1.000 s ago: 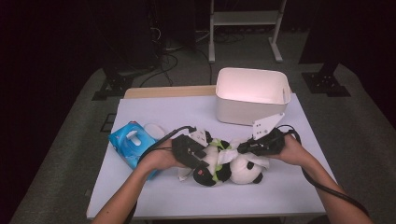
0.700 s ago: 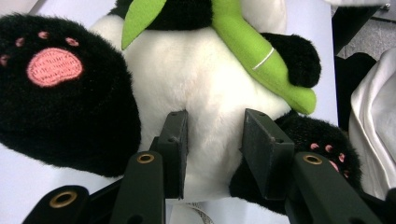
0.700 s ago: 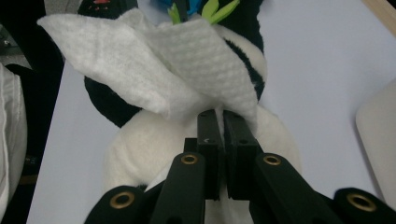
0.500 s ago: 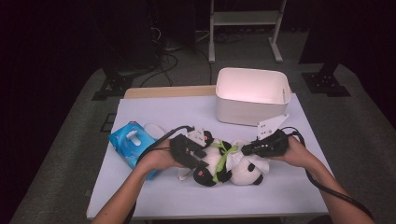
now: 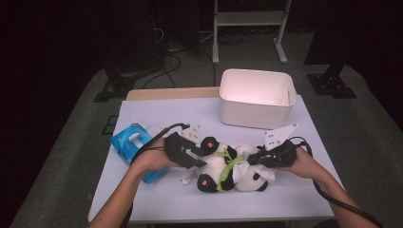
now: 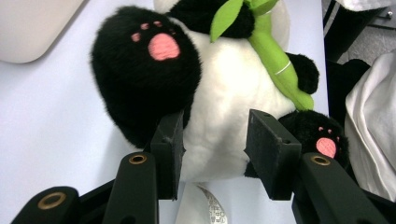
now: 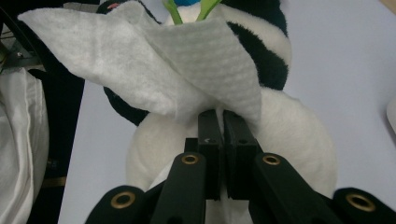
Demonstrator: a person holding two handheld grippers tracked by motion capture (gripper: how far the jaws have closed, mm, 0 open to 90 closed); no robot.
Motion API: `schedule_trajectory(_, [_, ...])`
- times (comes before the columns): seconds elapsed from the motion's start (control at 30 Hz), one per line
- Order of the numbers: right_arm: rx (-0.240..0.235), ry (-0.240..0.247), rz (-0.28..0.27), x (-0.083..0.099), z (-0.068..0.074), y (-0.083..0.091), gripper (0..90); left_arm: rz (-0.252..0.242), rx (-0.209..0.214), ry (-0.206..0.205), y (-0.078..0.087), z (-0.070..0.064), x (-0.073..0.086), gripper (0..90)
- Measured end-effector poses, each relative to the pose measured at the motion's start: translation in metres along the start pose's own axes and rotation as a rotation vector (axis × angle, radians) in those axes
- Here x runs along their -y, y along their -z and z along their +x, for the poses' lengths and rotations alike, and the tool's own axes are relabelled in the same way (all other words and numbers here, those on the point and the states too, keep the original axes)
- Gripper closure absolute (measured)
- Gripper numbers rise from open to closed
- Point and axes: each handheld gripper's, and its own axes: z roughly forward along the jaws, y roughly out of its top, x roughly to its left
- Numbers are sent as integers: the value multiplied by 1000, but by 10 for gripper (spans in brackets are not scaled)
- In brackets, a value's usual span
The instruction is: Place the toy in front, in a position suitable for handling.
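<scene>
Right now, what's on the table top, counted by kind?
Plush panda: 1
White wipe, pinched in the right gripper: 1
Blue wipe pack: 1
White bin: 1
Total: 4
The left gripper is open around the panda's belly.

Two handheld black grippers: the left gripper (image 5: 196,156) and right gripper (image 5: 252,159) each carry a grey three-cornered plate and a trailing black cable; brass-coloured rivets stud the jaw arms, which end in square black pads; forearms bare
</scene>
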Motion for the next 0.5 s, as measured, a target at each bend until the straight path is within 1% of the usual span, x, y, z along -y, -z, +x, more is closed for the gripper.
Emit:
schedule_trajectory(0.03, [-1,1,-2,0,0,0,860,-5,-7,6,1,0,0,558])
schedule_trajectory(0.07, [-1,1,-3,0,0,0,860,2,-14,3,2,1,1,558])
schedule_trajectory(0.1, [1,0,-3,0,0,0,860,-3,-20,12,3,1,1,555])
schedule_trajectory(0.17, [6,5,-2,-1,0,-1,860,-9,-15,27,0,1,0,552])
schedule_trajectory(0.2, [7,3,-1,-1,0,-2,860,0,-4,27,-4,1,0,552])
schedule_trajectory(0.23, [12,6,1,-2,0,-2,860,16,5,18,-9,0,-1,552])
schedule_trajectory(0.3, [19,11,4,-4,-1,-4,860,39,21,13,-21,-2,-2,552])
schedule_trajectory(0.37, [32,15,11,-4,-1,-4,860,53,-2,-4,-28,-4,-3,541])
schedule_trajectory(0.4, [40,19,12,-4,-2,-4,860,48,-3,2,-27,-3,-4,541])
schedule_trajectory(0.5, [40,10,11,-3,-4,-1,859,35,-4,9,-21,-1,-3,545])
